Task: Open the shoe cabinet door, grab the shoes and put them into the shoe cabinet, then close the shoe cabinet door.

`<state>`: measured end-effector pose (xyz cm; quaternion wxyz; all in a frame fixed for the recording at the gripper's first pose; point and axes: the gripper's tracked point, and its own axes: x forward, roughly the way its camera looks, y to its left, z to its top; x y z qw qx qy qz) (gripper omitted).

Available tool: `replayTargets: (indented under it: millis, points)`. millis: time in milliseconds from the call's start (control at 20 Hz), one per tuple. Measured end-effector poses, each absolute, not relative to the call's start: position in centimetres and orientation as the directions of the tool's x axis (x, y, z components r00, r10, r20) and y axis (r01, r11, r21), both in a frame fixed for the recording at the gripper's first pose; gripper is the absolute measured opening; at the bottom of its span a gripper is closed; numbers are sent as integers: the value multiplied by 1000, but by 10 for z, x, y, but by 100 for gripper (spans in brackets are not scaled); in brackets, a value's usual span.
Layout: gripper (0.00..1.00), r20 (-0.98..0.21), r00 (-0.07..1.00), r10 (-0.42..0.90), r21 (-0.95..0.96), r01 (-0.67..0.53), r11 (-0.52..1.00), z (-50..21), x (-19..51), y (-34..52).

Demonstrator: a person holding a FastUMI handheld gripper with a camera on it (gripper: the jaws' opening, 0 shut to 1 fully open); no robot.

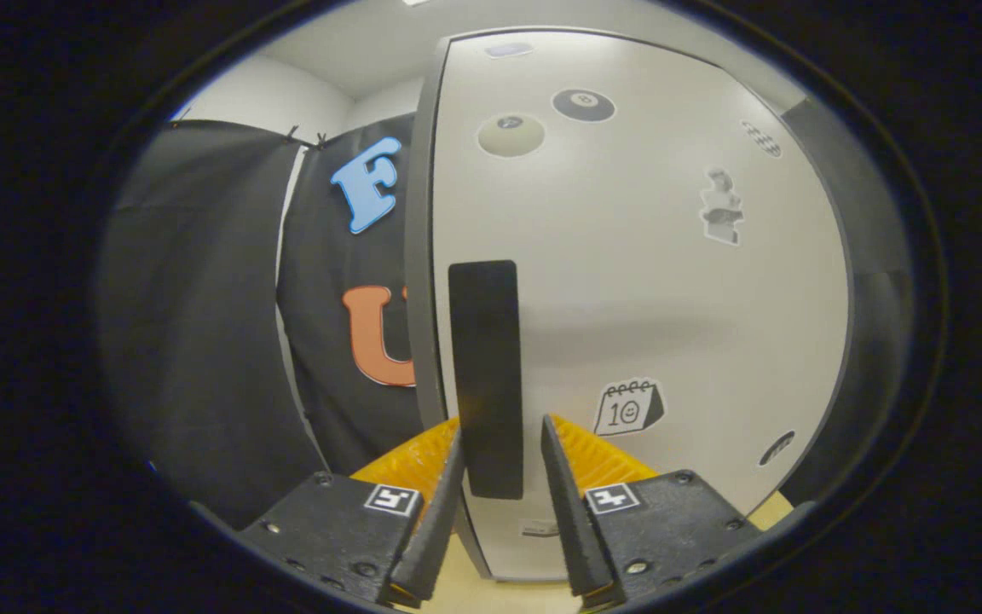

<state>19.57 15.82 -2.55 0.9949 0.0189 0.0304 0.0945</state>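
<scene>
The tool [501, 431] is partly open, its two fingers straddling the lower end of a black vertical handle [485, 358]. The left finger seems to touch it; a gap shows on the right. The handle sits on a white shoe cabinet door [644, 281] with stickers, just ahead.

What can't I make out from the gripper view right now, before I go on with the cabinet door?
- Gripper grip: its fingers flank the black door handle; contact on either side cannot be told.
- Cabinet inside: hidden behind the white door.
- Door state: shut or slightly ajar cannot be told.
- Handle's lower end: partly covered by the left finger.
- Small sticker near the door's bottom: too small and blurred to identify.
</scene>
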Motion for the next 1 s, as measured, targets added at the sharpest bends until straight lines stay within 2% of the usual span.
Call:
replayTargets:
  millis: [100,300,1000]
  points:
    - [41,-49,985,168,20,-167,986,-25,195,160]
    - [33,-42,992,121,-24,-122,992,-27,197,156]
    - [29,-98,957,275,-52,-280,958,-27,181,151]
